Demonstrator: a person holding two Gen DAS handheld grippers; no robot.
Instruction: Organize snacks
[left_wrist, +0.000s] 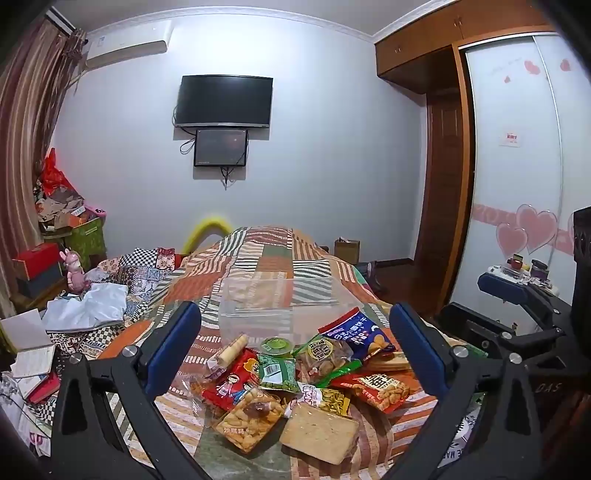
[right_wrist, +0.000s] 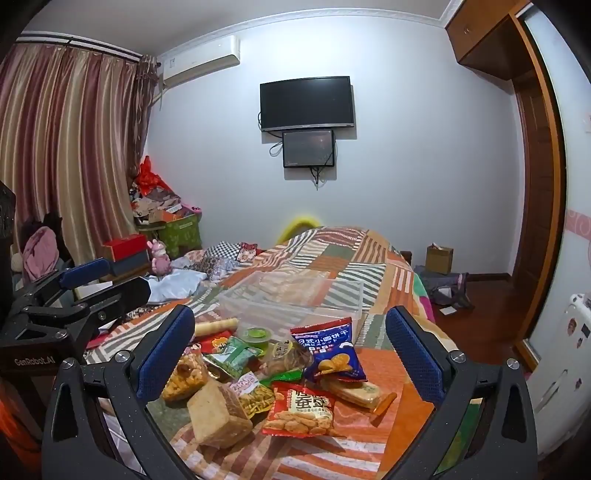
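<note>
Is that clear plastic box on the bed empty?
Empty: the clear box shows only the bedspread through it; the snacks lie in front.

Bed (right_wrist: 373, 254) with a striped patchwork cover, holding a clear plastic box (right_wrist: 295, 295), a pile of snack bags (right_wrist: 280, 376) just in front, and white cloth (right_wrist: 177, 282).

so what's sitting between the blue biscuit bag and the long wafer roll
The small green-lidded jelly cup sits between the blue biscuit bag and the wafer roll, clearest in the right wrist view.
</note>
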